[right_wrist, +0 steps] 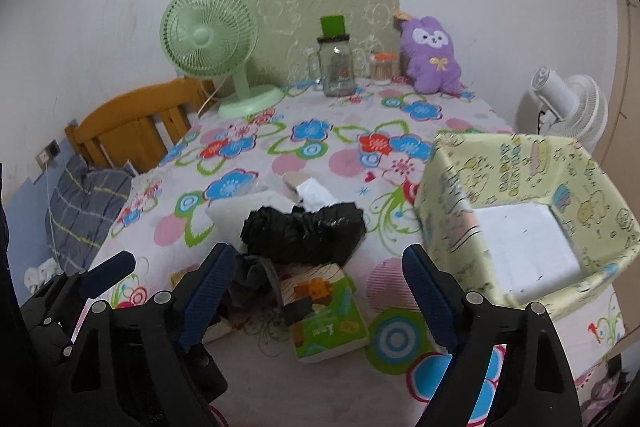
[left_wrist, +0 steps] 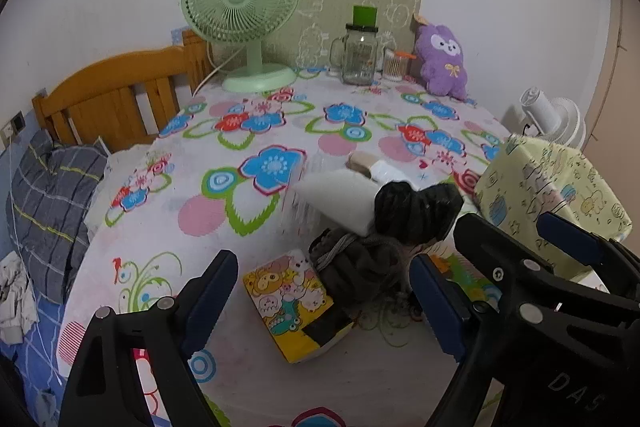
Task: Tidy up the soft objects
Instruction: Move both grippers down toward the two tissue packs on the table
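Observation:
A heap of soft things lies mid-table: a black crumpled plastic bag (left_wrist: 416,207) (right_wrist: 304,229), a grey knitted bundle (left_wrist: 356,263) (right_wrist: 250,281), a white foam piece (left_wrist: 340,197) and two tissue packs, a yellow cartoon one (left_wrist: 294,301) and a green one (right_wrist: 328,319). A pale yellow open box (right_wrist: 532,187) (left_wrist: 552,195) stands at the right, with a white block inside. My left gripper (left_wrist: 324,303) is open, just before the yellow pack. My right gripper (right_wrist: 316,299) is open around the green pack's near side. A purple plush toy (left_wrist: 442,61) (right_wrist: 432,57) sits at the back.
A green desk fan (left_wrist: 244,15), a glass jar with green lid (left_wrist: 358,51) and a small cotton-swab jar (left_wrist: 394,65) stand along the back wall. A white fan (right_wrist: 572,103) is beyond the right table edge. A wooden bed frame (left_wrist: 120,95) lies left.

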The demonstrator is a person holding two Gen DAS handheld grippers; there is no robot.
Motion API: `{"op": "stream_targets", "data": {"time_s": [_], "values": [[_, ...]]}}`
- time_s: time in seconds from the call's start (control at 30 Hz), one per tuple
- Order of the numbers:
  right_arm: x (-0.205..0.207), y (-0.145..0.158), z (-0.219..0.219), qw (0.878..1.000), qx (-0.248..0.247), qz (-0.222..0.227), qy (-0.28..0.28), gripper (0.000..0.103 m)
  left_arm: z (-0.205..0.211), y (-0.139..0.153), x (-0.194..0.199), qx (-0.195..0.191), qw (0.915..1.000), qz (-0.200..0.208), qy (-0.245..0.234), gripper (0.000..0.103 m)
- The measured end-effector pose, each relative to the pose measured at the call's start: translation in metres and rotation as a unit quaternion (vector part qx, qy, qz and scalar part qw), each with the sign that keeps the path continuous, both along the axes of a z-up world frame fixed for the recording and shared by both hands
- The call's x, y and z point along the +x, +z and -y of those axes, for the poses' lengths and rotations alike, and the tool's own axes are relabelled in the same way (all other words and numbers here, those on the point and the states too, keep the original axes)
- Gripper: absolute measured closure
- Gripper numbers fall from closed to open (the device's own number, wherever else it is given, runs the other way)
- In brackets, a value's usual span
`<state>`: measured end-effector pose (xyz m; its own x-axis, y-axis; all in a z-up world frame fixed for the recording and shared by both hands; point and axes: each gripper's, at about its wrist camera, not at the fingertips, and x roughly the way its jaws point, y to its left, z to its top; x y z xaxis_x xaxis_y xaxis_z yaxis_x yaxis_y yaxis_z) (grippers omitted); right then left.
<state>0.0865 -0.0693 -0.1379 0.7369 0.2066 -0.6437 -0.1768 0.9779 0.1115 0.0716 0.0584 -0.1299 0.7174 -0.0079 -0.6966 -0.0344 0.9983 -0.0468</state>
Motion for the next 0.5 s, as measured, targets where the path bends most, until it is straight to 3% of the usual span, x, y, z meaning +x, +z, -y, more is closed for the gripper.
{"op": "stream_targets", "data": {"time_s": [0.5], "values": [[0.022,-0.039,-0.015,0.998,-0.019,-0.065,0.015,0.019,-0.012,-0.037,0.012,-0.003,0.9982,-0.058,0.014,0.019]]}}
